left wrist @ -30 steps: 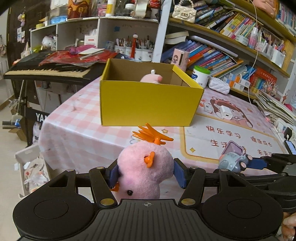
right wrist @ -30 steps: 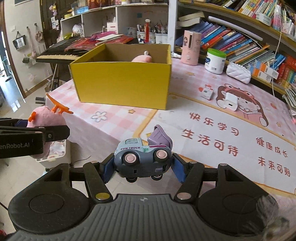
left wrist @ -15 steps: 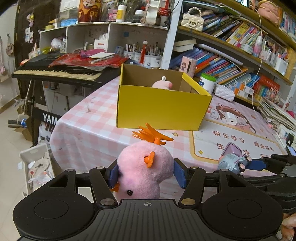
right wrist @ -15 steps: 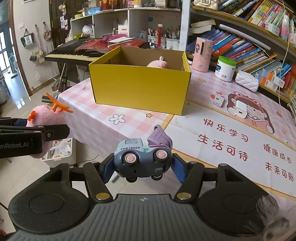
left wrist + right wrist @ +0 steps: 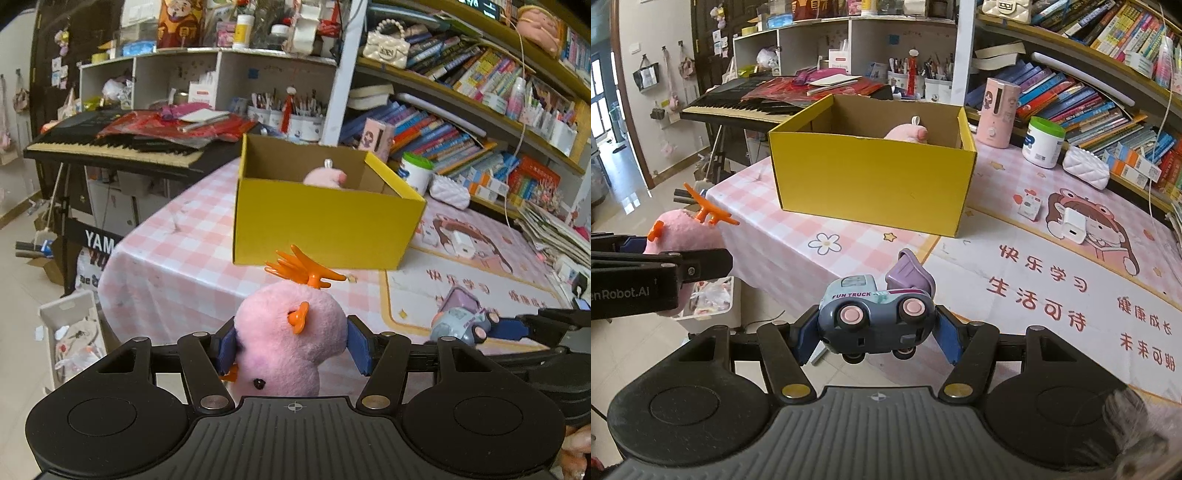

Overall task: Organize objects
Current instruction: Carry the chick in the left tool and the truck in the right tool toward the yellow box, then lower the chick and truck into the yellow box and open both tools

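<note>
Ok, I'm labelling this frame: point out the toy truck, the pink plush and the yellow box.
toy truck [image 5: 875,314]: right wrist view, on its grey side.
pink plush [image 5: 284,339]: left wrist view, on its fuzzy body.
yellow box [image 5: 871,181]: right wrist view, on its front wall.

The plush toy [image 5: 284,343] is showing soft pink with bright orange antlers. The toy truck [image 5: 875,314] is wearing grey-blue, with pink wheels and a lilac tipper. The box [image 5: 871,181] is glowing yellow outside, brown cardboard inside. The tablecloth [image 5: 798,225] is running pink-and-white checks, and the keyboard [image 5: 110,147] is sitting black.
</note>
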Tool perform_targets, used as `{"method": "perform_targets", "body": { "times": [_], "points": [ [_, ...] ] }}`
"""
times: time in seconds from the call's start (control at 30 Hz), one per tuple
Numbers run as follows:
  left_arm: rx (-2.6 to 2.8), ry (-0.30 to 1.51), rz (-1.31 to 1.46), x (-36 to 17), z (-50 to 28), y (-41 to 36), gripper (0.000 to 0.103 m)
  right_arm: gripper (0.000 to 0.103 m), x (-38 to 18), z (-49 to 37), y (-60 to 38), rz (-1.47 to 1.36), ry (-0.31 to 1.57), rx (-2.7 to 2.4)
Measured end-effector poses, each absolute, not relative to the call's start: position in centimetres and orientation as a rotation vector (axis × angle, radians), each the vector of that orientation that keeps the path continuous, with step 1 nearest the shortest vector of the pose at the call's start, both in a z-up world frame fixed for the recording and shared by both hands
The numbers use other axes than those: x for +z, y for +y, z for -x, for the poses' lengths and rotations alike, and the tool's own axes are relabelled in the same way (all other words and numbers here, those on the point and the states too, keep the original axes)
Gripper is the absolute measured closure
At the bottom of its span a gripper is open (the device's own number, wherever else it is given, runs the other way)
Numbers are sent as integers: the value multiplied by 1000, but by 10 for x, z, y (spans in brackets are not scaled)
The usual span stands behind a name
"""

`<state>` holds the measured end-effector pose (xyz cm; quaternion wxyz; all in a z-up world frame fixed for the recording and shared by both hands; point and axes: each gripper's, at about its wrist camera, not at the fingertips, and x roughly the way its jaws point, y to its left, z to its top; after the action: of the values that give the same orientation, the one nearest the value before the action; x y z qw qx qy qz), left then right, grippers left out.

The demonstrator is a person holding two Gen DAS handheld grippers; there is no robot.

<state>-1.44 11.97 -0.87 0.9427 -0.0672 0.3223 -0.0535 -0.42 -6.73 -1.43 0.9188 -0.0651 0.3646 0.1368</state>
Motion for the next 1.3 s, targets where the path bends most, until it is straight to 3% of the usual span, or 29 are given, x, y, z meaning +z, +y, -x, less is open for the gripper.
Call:
{"method": "perform_targets", "body": {
  "times": [0.4,0.77,1.3],
  "points": [
    [-54,519,88,25,-30,116,45,42,8,-44,-71,103,646,299],
    [-7,460,97,41,-105,99,45,42,53,-139,-78,84,505,366],
    [78,552,49,17,-170,87,44,42,16,-228,-60,229,612,479]
  ]
}}
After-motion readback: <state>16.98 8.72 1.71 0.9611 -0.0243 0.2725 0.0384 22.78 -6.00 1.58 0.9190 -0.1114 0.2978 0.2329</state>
